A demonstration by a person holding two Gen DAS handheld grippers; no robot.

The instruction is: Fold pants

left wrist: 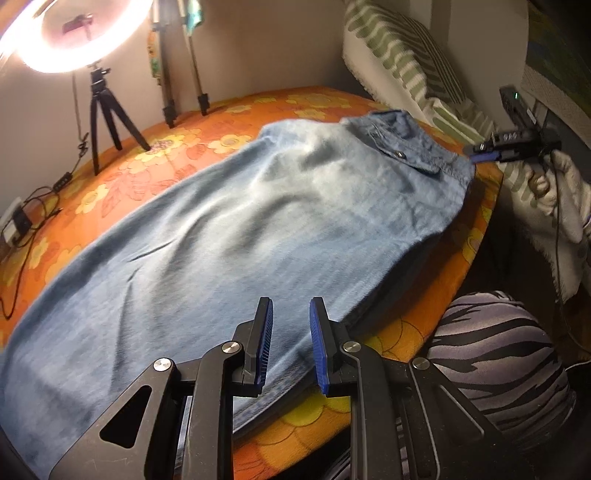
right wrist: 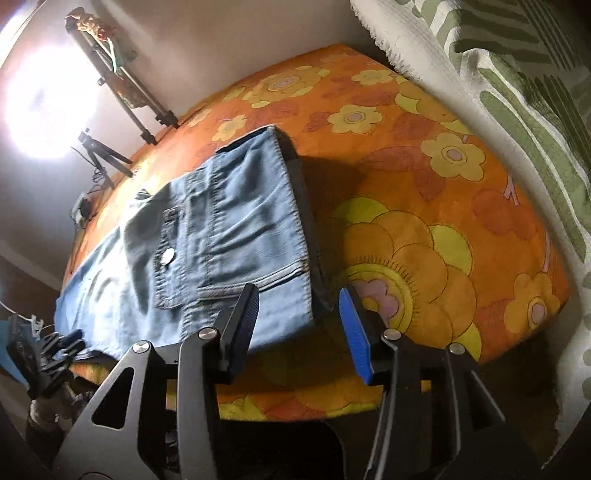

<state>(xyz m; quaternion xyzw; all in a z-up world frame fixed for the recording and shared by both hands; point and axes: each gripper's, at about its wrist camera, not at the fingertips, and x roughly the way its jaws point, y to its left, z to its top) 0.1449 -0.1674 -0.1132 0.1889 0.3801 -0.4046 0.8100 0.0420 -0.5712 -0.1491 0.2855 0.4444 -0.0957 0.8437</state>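
From the left wrist camera, the pants (left wrist: pixel 229 221), light denim and apparently folded leg over leg, lay lengthwise across the bed (left wrist: pixel 207 114) with its orange flowered cover, waistband at the far right end by the striped pillow (left wrist: pixel 399 55). The left hand-held gripper (left wrist: pixel 291 341) hovered over the near edge of the leg fabric with its jaws a little apart and nothing pinched between them. A ring light (left wrist: pixel 70 33) on a small tripod glared from the back corner. The right hand-held gripper (left wrist: pixel 487 149) showed up at the waistband end. From the right wrist camera, that right hand-held gripper (right wrist: pixel 299 321) sat right at the near waistband corner, jaws apart and straddling the corner without pressing on the cloth as far as I could tell; the pocket button (right wrist: pixel 168 256) was just up the fabric. If it were me, I'd get both layers of denim fully between the pads before closing, grab the leg end the same way on the other side, then lift both evenly so the fold lands square and doesn't drag wrinkles.
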